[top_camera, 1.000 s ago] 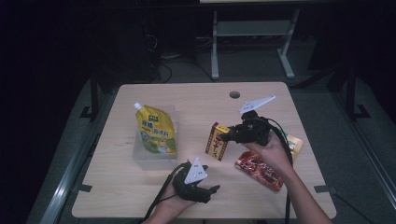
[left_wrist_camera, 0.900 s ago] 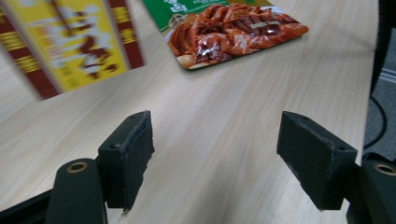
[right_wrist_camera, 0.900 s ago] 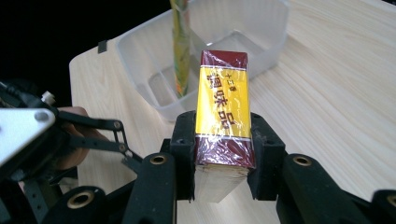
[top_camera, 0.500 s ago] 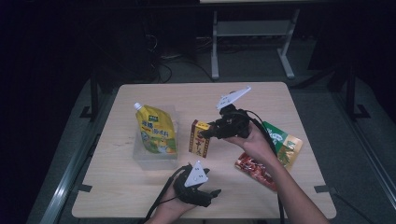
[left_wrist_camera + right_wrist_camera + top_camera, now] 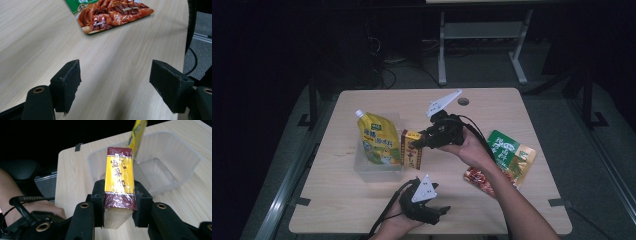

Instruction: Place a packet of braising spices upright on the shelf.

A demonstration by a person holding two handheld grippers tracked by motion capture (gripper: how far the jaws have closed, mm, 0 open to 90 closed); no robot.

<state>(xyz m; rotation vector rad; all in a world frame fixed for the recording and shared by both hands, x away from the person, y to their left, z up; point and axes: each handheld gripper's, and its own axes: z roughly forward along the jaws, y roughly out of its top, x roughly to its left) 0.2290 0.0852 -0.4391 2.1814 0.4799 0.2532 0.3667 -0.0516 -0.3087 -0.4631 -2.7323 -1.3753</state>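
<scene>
- The right claw (image 5: 117,202) is clamped on a yellow-and-maroon box (image 5: 119,182), carried just above the table (image 5: 362,210) beside the near rim of the tub
- The left claw (image 5: 117,82) rests low on the table by the person's edge, jaws apart with nothing between them
- The clear plastic tub (image 5: 175,162) already has a yellow spout pouch (image 5: 379,142) leaning in it
- The step looks like bringing the box to the tub; next it likely needs lifting over the rim, then letting go beside the pouch
</scene>
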